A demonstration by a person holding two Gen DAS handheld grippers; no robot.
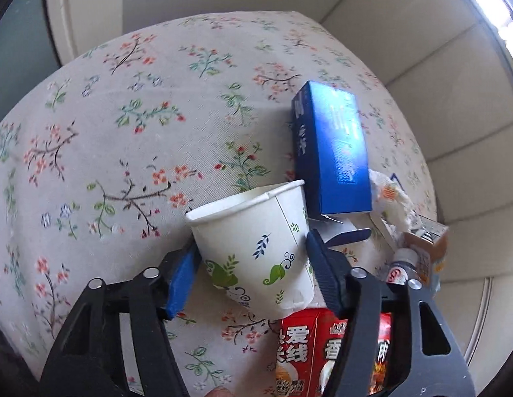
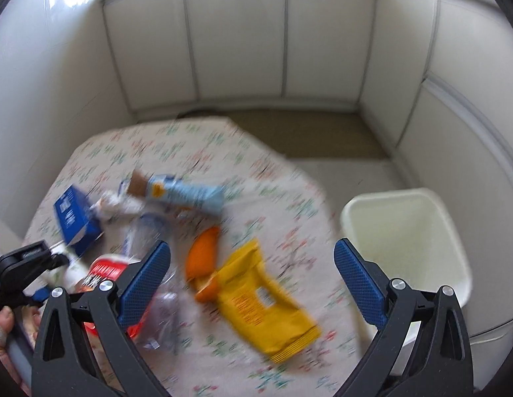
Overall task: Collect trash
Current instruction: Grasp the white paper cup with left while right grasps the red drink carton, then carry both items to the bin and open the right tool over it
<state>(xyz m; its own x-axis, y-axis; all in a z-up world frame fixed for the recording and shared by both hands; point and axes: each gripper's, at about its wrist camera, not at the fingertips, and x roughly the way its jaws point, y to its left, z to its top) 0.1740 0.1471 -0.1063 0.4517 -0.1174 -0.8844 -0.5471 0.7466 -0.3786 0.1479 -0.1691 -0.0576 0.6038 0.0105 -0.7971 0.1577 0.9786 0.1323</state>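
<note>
Left claw point(image 1: 253, 258) grips paper cup point(image 1: 256, 248) | right view only: white bin point(image 2: 405, 241)

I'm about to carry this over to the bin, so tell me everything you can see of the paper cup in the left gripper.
The paper cup is white, looks like thin coated paper, printed with green and blue leaf sprigs and curls. It is tilted, its open mouth facing up and left; the rolled rim has a small dent. A vertical seam runs down its side. No contents show. It sits between the left gripper's blue-padded fingers, one on each side wall, above the floral tablecloth, with the blue box just behind it.
</note>
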